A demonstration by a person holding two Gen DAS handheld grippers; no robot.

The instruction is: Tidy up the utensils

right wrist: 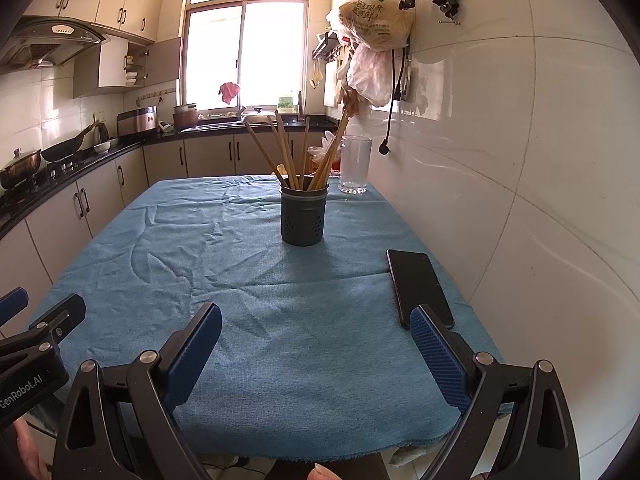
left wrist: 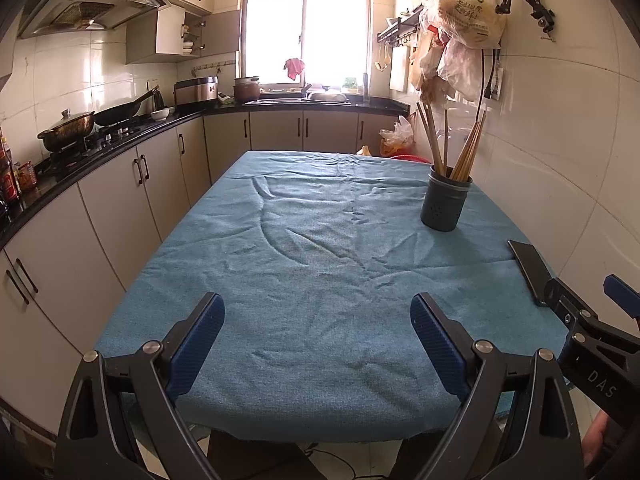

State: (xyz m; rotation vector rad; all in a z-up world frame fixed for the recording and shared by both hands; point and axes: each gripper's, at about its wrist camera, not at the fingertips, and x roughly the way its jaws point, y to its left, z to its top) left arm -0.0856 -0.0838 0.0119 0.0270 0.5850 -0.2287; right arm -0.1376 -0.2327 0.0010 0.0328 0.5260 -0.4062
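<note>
A dark grey perforated utensil holder [left wrist: 446, 203] stands upright on the blue tablecloth [left wrist: 312, 264] at the far right, and several wooden chopsticks [left wrist: 466, 152] stick out of it. The holder [right wrist: 303, 216] and the chopsticks [right wrist: 298, 156] also show at the middle of the right wrist view. My left gripper [left wrist: 318, 316] is open and empty above the table's near edge. My right gripper [right wrist: 316, 326] is open and empty, also near the front edge; its side shows at the right of the left wrist view [left wrist: 592, 320].
A black phone [right wrist: 420, 286] lies flat on the cloth by the right wall, just beyond my right finger. A clear glass [right wrist: 354, 164] stands behind the holder. Kitchen counter and stove with pots [left wrist: 66, 130] run along the left. Plastic bags [left wrist: 468, 16] hang on the right wall.
</note>
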